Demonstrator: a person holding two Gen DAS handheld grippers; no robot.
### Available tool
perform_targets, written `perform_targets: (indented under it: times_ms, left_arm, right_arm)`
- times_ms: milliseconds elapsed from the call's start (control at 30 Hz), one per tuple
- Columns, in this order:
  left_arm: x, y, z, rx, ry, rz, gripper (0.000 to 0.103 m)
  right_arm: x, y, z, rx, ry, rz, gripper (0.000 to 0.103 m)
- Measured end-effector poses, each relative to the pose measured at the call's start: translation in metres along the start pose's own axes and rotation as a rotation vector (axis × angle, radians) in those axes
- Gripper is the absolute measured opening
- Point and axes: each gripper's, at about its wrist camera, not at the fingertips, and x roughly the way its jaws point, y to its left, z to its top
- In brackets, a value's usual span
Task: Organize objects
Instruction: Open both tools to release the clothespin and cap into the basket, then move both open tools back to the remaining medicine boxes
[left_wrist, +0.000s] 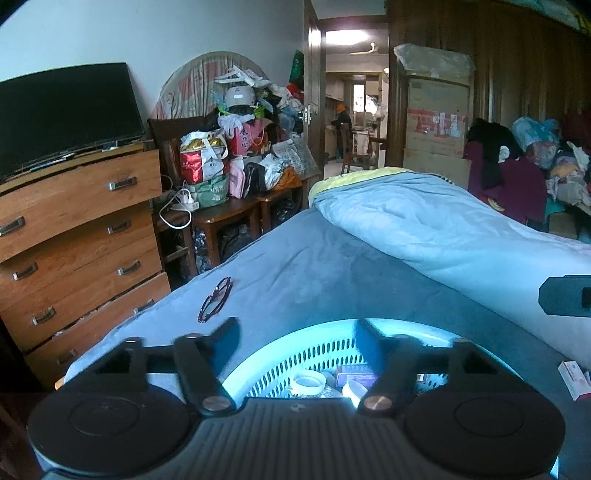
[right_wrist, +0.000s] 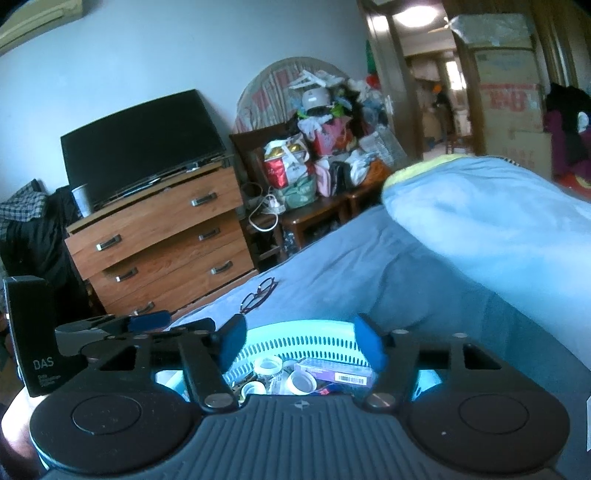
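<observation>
A round turquoise slotted plastic basket (right_wrist: 303, 341) of small jars and boxes sat on the blue-covered bed (left_wrist: 332, 266), near both cameras. Left hand-held gripper (left_wrist: 297, 332) and right hand-held gripper (right_wrist: 300, 338) hovered above it, jaws apart. Red-framed glasses (left_wrist: 215, 300) lay far-left.

The left wrist view sits low over the blue-covered bed (left_wrist: 314, 266), just behind the turquoise slotted plastic basket (left_wrist: 258, 354), and looks along the bed toward the open wooden doorway (left_wrist: 351, 110). The right wrist view sits equally low and close behind the same basket (right_wrist: 306, 332), tilted and turned more toward the brown wooden drawer chest (right_wrist: 159, 240). Both views share the basket, the red-framed folded glasses (left_wrist: 215, 300) (right_wrist: 257, 294) lying on the bed beyond it, the chest (left_wrist: 74, 236), the black flat television (left_wrist: 62, 114) (right_wrist: 140, 147) and the doorway (right_wrist: 424, 92).
</observation>
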Motion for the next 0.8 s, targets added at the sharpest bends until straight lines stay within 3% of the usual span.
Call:
perform_targets:
  times_ms: [167, 300, 533, 667, 800]
  left_arm:
    - [-0.005, -0.01, 0.0, 0.014, -0.025, 0.003, 0.092]
    - [-0.012, -0.021, 0.001, 0.037, -0.068, 0.027, 0.103]
    - [-0.03, -0.038, -0.007, 0.031, -0.175, 0.021, 0.103]
    - [-0.052, -0.035, -0.024, -0.074, -0.241, -0.055, 0.103]
    - [-0.073, -0.051, -0.049, -0.103, -0.229, -0.192, 0.103]
  right_arm:
    - [-0.01, -0.008, -0.005, 0.005, -0.037, -0.035, 0.102]
    - [-0.019, -0.02, -0.01, 0.026, -0.062, -0.048, 0.103]
    - [-0.048, -0.044, -0.028, 0.067, -0.152, -0.074, 0.103]
    - [-0.088, -0.058, -0.062, 0.029, -0.261, -0.138, 0.103]
    - [-0.125, -0.079, -0.122, -0.043, -0.34, -0.283, 0.103]
